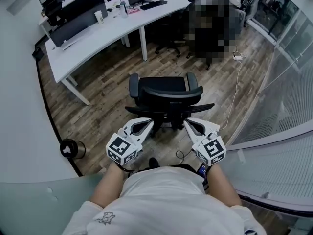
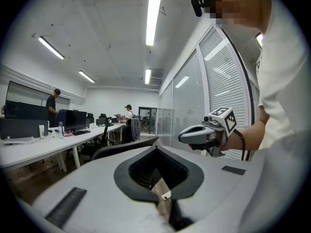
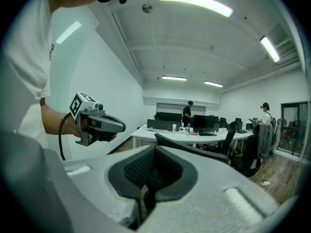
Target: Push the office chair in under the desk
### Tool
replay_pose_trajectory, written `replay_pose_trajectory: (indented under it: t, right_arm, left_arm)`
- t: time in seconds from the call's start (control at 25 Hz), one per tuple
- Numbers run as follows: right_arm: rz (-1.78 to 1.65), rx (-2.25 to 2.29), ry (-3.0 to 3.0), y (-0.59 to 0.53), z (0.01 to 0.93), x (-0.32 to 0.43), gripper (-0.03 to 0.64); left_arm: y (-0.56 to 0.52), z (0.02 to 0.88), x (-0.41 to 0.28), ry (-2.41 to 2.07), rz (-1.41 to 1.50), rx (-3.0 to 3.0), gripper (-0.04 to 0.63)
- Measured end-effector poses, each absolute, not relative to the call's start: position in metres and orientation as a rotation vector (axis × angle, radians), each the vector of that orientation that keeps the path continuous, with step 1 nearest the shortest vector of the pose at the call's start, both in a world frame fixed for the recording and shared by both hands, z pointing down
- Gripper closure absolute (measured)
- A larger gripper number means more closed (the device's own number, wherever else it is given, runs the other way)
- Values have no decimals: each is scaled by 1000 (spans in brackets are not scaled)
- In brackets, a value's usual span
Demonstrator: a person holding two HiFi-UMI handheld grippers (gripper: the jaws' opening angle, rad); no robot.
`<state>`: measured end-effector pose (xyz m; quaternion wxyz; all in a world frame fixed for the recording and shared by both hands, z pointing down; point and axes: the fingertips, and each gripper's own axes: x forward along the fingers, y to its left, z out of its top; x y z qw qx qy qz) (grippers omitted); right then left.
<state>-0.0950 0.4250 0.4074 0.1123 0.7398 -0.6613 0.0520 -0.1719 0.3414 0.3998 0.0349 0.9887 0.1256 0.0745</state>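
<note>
The office chair (image 1: 165,93) stands in the middle of the head view on the wooden floor (image 1: 105,89), well apart from the white desk (image 1: 98,33), which runs across the upper left of the frame. So the task is, as I judge, at its very start — the chair is not yet under the desk, and the whole push is left to do.

The left gripper (image 1: 146,125) and the right gripper (image 1: 191,126) are below the chair in the frame, just behind the top edge of its backrest. Both have their jaws pressed together with nothing between them. Whether the tips touch the backrest, I cannot tell.

For the way forward there is bare floor between chair and desk, and the gap between the desk legs (image 1: 143,43) looks wide enough. At the lower left a waste bin (image 1: 72,149) stands by the wall, and at the right are a glass wall (image 1: 288,77) and a cable (image 1: 235,94) on the floor — all seem off the path.
</note>
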Motion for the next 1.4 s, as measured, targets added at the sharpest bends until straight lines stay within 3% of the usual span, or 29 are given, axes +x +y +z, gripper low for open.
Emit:
replay_pose_trajectory:
  t: [0.72,1.2,1.36,1.4]
  right_arm:
    - [286,2170,-1902,407,453,-58,614]
    - [325,1988,-1913,393,488,-5,614]
    - [362,1899,-1903,395,507,14,610]
    - [371,1872,-1903,395,511,18,571]
  left_arm:
    - [302,437,-147,428,343,3095,597]
    - [278,514,-110,464,897,3288,587]
    - [274,541,-103,568,1085,3257,515]
    - [273,546,-102,587,1134,3259,501]
